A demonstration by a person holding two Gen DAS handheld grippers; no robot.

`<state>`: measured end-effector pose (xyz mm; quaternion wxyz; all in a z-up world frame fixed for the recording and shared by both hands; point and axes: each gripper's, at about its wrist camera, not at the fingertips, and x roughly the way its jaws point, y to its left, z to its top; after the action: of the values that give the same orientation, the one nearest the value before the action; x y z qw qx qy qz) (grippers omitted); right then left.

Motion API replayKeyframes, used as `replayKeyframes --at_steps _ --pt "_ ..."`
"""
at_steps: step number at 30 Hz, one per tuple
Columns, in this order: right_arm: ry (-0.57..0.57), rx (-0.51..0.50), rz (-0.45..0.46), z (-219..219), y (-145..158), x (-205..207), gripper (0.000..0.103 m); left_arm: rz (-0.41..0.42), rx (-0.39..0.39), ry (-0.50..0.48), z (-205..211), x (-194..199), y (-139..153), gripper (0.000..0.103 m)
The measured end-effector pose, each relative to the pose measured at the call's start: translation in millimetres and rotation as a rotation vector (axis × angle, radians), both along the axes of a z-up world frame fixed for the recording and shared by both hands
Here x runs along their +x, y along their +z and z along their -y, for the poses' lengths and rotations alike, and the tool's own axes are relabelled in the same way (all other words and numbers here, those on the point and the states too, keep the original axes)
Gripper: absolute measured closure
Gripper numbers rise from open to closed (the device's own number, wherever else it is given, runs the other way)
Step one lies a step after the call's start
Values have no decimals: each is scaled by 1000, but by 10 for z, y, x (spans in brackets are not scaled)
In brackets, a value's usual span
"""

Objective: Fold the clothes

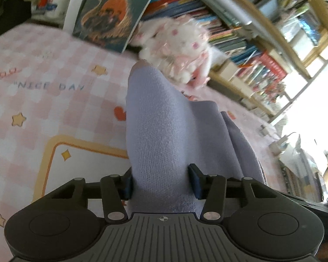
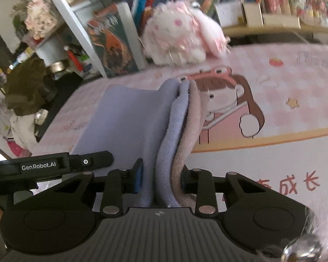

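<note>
The lavender garment [image 1: 164, 131], soft, light and limp, fills each frame's centre above the pink bed sheet [image 1: 43, 76]; doubled edges suit gripping. Left gripper [image 1: 161, 183] and right gripper [image 2: 161, 176] each clamp its bunched folds.

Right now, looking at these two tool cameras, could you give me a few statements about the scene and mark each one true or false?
1. The lavender knitted cloth lies between the left tool's fingers. True.
2. The fluffy white and pink plush toy sits inside the right tool. False: it sits apart, at the far edge of the mat by the books.
3. The pink checked cartoon mat lies under the cloth. True.
4. The cloth in the right tool is a single flat layer. False: several folds, lavender and pinkish, bunch between its fingers.
5. The wooden bookshelf stands empty. False: books fill it.
</note>
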<state>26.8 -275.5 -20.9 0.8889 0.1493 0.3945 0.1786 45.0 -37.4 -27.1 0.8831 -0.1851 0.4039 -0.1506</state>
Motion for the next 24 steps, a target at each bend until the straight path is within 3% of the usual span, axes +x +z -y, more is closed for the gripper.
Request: replayKeyframes --at_steps 10,24 --pt "-11 -25 92 4 232 -227 74 83 -3 -36 26 -122 162 55" --pt "-61 -35 96 -72 283 -329 74 97 -6 -91 -60 -106 175 55"
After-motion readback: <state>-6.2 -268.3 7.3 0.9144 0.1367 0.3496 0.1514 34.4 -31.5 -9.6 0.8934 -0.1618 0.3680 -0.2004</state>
